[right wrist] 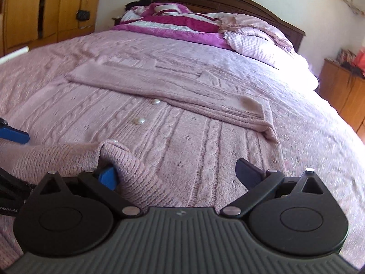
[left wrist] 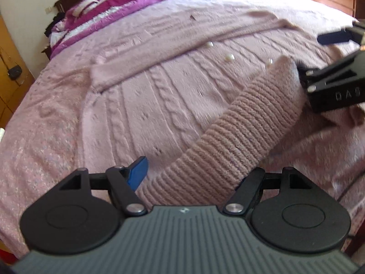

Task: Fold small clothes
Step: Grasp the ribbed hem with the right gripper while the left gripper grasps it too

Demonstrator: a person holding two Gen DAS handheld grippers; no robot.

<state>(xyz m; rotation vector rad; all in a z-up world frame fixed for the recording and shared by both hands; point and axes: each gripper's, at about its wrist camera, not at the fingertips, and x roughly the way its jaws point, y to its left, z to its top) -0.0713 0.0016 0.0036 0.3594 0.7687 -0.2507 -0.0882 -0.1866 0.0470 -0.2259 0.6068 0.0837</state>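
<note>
A pink cable-knit cardigan (right wrist: 182, 141) is spread flat on a bed (right wrist: 319, 125) under a pink bedspread, its pearl buttons (right wrist: 139, 121) facing up. Both sleeves are seen folded across the chest, one cuff (right wrist: 260, 114) lying toward the right in the right wrist view. The ribbed hem (left wrist: 246, 123) is raised off the bed as a band stretched between the two grippers.

Left gripper (left wrist: 196, 178): the fingers are set moderately wide, with the ribbed hem between them. One blue finger (left wrist: 136, 173) is visible beside the knit; the other is hidden under the fabric, so a firm grip cannot be confirmed.

Right gripper (right wrist: 180, 175): the fingers stand wide apart. The hem corner is draped over the blue finger (right wrist: 107, 178); the dark finger (right wrist: 248, 173) is well clear of the cloth, so nothing is pinched.

A magenta-and-white quilt (right wrist: 173, 25) and pillows (right wrist: 257, 43) are noted at the dark headboard (right wrist: 228, 0), with wooden wardrobes (right wrist: 45, 11) beside the bed
</note>
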